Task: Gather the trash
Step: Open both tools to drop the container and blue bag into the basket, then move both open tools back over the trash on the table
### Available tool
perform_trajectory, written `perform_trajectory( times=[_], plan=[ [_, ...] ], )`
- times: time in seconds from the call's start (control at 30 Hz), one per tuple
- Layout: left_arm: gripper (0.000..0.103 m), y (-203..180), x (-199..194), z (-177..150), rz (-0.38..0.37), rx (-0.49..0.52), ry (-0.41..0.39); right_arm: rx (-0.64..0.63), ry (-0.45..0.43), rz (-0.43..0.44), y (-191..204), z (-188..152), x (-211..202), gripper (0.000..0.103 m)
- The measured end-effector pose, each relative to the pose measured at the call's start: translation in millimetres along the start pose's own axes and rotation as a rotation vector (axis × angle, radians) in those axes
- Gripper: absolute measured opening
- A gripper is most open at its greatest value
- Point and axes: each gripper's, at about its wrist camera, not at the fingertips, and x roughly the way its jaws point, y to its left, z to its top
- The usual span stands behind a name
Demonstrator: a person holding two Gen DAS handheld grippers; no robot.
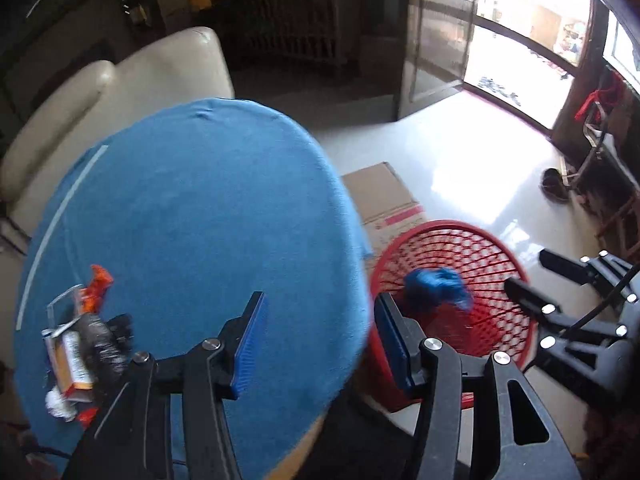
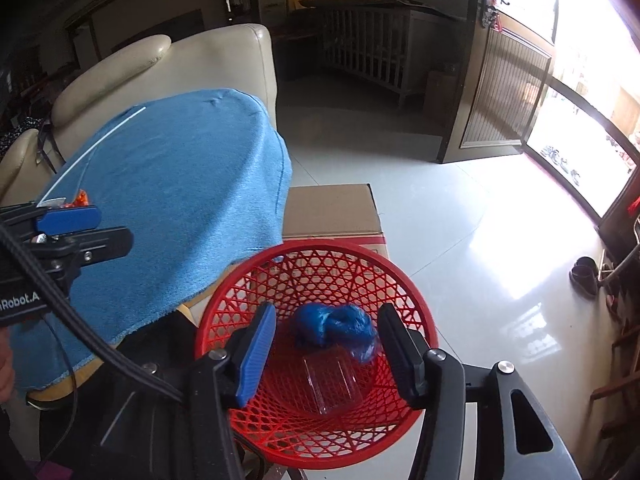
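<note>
Over on the table's [image 1: 192, 200] left edge sits the remaining trash pile [image 1: 80, 344], left of the left gripper [image 1: 316, 344], the nearer one, fingers spread and empty; right gripper [image 2: 328, 354], released too, hovers above the red basket [image 2: 316, 248] holding a blue wad [image 2: 336, 326].

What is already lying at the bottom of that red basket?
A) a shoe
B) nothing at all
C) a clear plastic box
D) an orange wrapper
C: the right wrist view shows a clear plastic box on the mesh floor of the red basket, below a crumpled blue bag.
</note>
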Motion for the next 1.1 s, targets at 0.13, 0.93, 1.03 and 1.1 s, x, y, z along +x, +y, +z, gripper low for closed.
perform_trajectory(
  times=[0.13,0.93,1.03,1.1],
  plan=[
    [0.058,32,-17,-15,0.116,-0.036,-0.037,-0.029,-0.001,0.041,22,8,0,0.057],
    [0.063,175,-72,-96,0.357,-0.297,-0.097,-0.282,-0.027,0.191,195,42,-16,0.057],
    [0.063,191,-72,-108,0.358,-0.329,-0.091,-0.299,-0.012,0.218,211,42,-16,0.057],
    [0.063,206,-73,-120,0.358,-0.363,-0.084,-0.3,0.01,0.252,222,42,-13,0.057]
  ],
)
